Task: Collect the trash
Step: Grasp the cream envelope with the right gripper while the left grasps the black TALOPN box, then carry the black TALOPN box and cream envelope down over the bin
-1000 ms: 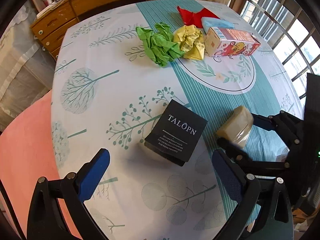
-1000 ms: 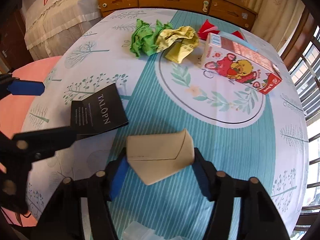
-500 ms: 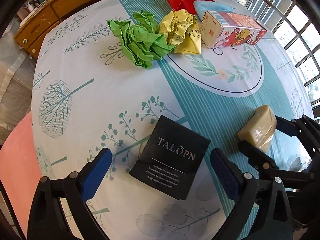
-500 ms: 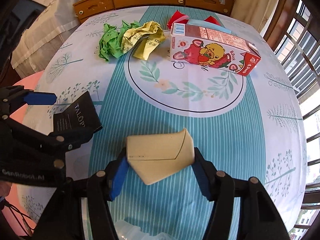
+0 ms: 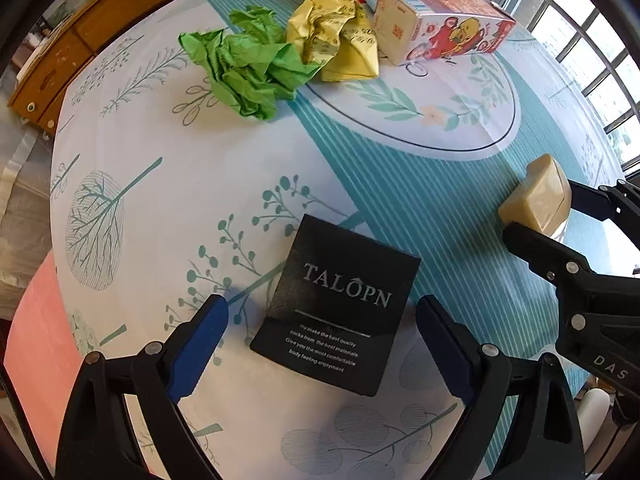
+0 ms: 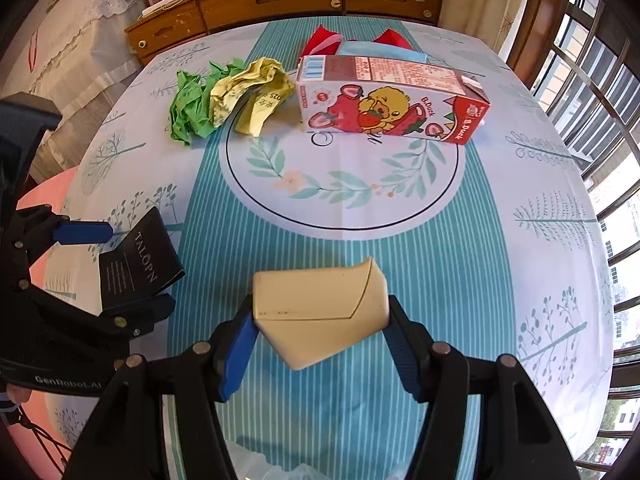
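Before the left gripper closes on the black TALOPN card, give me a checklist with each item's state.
1. Left gripper open: ok, jaws spread wide.
2. Black TALOPN card between the fingers: ok, it sits in the gap, slightly skewed.
3. Card free of other trash: ok, the green paper and yellow paper lie well beyond it.
4. Right gripper secure on the beige cup: ok, both pads press its sides.
5. Right gripper out of the left's path: ok, off to the side.
6. Fingers low enough to catch the card: cannot tell.
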`<action>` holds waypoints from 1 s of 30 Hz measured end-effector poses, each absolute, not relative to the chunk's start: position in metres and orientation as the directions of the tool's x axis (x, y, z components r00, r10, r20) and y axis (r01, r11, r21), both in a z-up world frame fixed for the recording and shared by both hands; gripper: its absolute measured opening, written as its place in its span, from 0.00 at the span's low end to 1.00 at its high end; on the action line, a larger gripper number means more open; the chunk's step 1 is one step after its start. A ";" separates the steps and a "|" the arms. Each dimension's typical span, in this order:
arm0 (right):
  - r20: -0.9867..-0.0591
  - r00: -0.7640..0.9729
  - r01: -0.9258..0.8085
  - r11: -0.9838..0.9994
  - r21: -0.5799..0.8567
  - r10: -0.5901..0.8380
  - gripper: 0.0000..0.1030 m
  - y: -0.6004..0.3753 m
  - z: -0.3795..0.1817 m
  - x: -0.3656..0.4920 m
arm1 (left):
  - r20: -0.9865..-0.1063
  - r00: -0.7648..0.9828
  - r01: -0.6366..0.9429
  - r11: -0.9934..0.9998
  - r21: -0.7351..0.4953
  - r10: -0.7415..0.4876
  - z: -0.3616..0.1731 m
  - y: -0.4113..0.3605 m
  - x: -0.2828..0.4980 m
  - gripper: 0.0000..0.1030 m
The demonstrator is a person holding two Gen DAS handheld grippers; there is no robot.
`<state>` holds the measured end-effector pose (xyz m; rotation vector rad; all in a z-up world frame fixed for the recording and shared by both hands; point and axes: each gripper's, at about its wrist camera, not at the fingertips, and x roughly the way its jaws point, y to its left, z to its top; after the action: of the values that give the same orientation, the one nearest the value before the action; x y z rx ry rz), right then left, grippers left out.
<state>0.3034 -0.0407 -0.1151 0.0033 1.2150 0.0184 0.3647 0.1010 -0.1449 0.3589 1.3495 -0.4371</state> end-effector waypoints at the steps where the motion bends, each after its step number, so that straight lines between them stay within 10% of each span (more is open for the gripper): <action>1: -0.937 0.348 -0.012 1.000 0.014 0.017 0.60 -0.041 -0.115 0.303 | -0.982 0.160 0.503 0.864 -0.003 -0.096 -0.145 0.098 0.367 0.91; 4: -0.937 0.348 -0.011 1.000 0.019 0.022 0.60 -0.041 -0.115 0.302 | -0.981 0.162 0.503 0.864 -0.011 -0.107 -0.145 0.096 0.368 0.88; 6: -0.936 0.352 -0.011 1.000 0.027 0.029 0.60 -0.042 -0.113 0.300 | -0.975 0.186 0.509 0.860 -0.012 -0.123 -0.139 0.094 0.368 0.60; 30: -0.829 0.523 -0.149 0.979 0.140 0.198 0.60 -0.066 -0.001 0.207 | -0.895 0.410 0.411 0.912 0.008 -0.177 0.006 0.091 0.263 0.60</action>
<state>0.2066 -0.0661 -0.0013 0.0536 0.9989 0.2076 0.2631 0.0913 0.0057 0.2415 1.0895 -0.3745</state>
